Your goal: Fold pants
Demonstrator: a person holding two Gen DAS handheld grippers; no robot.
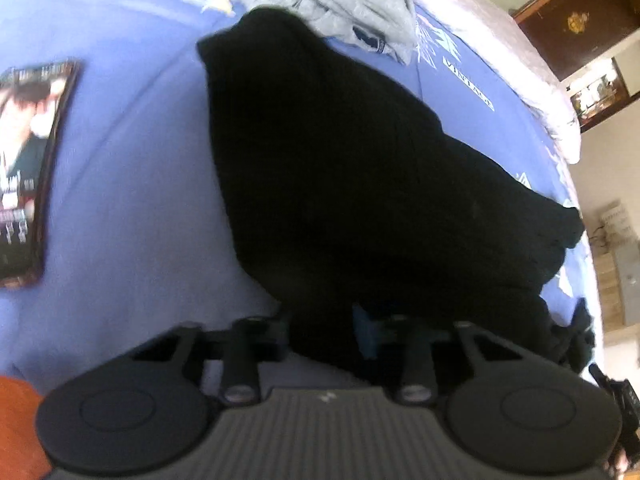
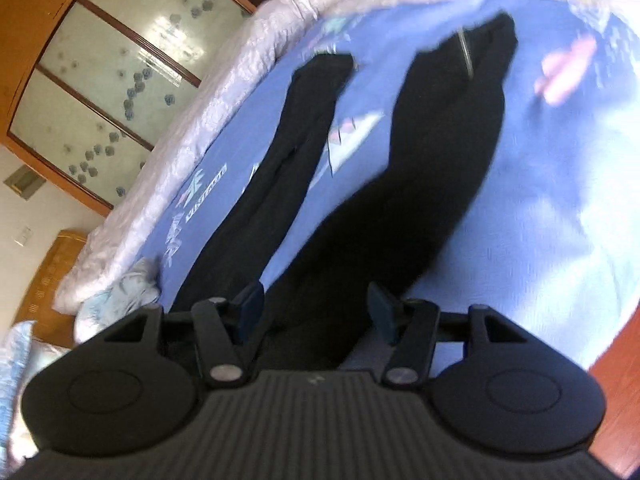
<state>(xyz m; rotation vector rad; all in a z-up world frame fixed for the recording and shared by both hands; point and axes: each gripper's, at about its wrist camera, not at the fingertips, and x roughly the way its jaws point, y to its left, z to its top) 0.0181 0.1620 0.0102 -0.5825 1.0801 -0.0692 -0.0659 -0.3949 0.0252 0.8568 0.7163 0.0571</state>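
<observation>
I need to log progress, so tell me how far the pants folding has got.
Done: the black pants are spread out on the blue sheet, legs apart, with no fold visible. In hand: the left tongs sit at the edge of the dark cloth; whether they pinch it is unclear. The right tongs stand open over it. Left: every fold.

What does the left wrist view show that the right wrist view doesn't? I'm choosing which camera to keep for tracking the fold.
Only the left wrist view shows the grey garment heaped beyond the pants, a printed book lying on the sheet, and the left gripper with black fabric between its fingers. Only the right wrist view shows both pant legs stretched apart, the glass-panelled wardrobe, and the right gripper open over the cloth. Both show the black pants on the blue bedsheet.
</observation>
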